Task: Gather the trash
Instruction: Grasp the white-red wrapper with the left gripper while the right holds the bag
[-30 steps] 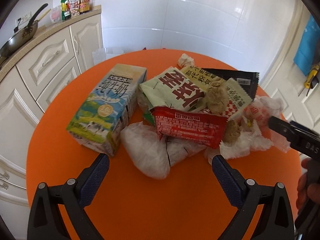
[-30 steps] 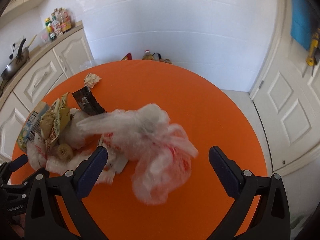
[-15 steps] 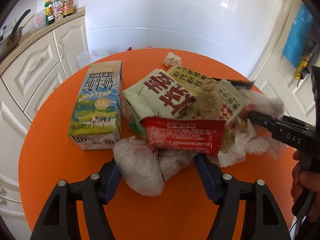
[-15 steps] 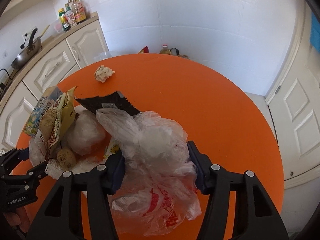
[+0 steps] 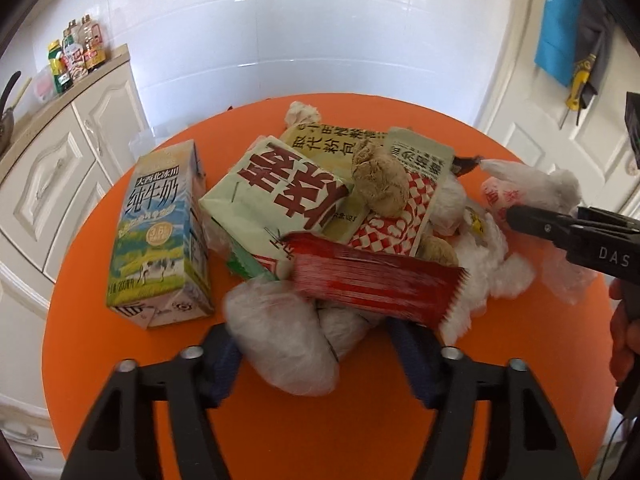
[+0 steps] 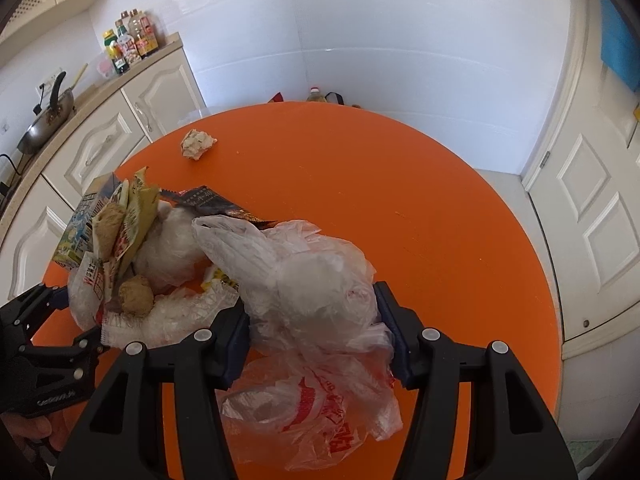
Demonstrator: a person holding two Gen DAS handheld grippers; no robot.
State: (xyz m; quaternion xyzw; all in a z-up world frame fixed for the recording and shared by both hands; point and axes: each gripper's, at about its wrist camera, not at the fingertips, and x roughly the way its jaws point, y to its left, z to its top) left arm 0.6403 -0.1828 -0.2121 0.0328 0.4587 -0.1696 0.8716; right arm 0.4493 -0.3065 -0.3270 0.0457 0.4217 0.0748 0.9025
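Note:
A trash pile lies on the round orange table: a milk carton, green and yellow snack bags, a red wrapper, brown lumps and wadded clear plastic. My left gripper is closed around the wadded plastic at the pile's near edge. My right gripper is closed on a crumpled clear plastic bag with red print at the pile's right side. The right gripper also shows in the left wrist view.
A crumpled paper ball lies apart at the table's far side. White cabinets with bottles and a pan stand left. A white door is right. A tiled wall is behind the table.
Both grippers moved in on the pile and closed, the left around the wadded plastic, the right around the clear plastic bag.

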